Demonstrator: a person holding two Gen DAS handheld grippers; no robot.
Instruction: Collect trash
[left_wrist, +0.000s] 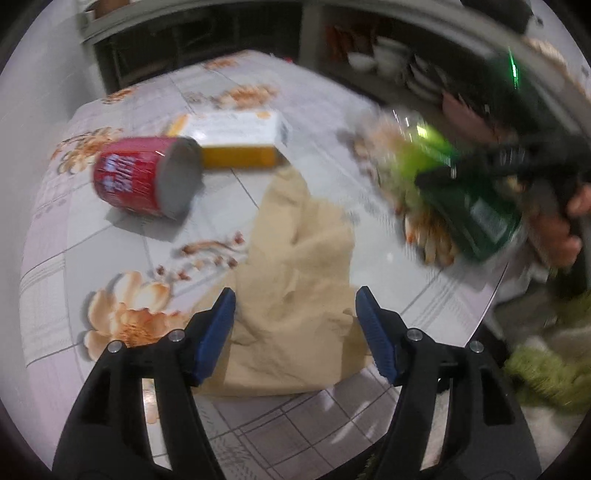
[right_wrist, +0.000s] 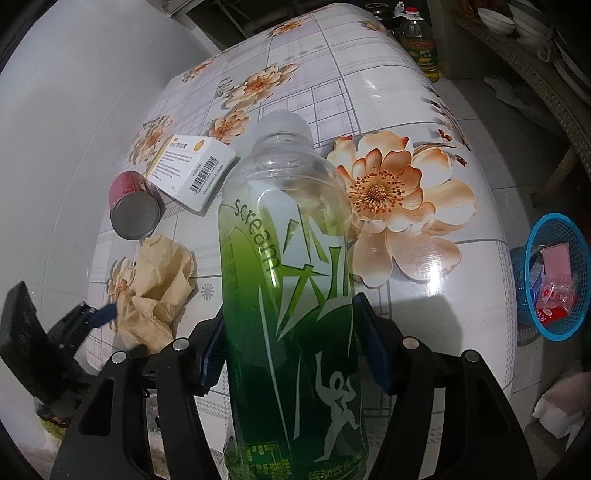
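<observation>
My right gripper (right_wrist: 288, 332) is shut on a green plastic bottle (right_wrist: 291, 280) and holds it above the flowered table (right_wrist: 406, 92). In the left wrist view the bottle (left_wrist: 461, 184) and the right gripper (left_wrist: 491, 170) show blurred at the right. My left gripper (left_wrist: 295, 325) is open, its blue pads either side of a crumpled beige paper (left_wrist: 295, 258) on the table (left_wrist: 207, 88). The paper (right_wrist: 159, 284) also shows in the right wrist view, with the left gripper (right_wrist: 110, 325) at it. A red can (left_wrist: 144, 177) lies on its side by a white and yellow box (left_wrist: 236, 140).
A blue basket (right_wrist: 554, 277) holding several bits of packaging stands on the floor right of the table. The can (right_wrist: 133, 206) and box (right_wrist: 192, 166) lie at the table's left. An oil bottle (right_wrist: 421, 40) stands behind the table. Shelves with bowls (left_wrist: 388, 55) lie beyond.
</observation>
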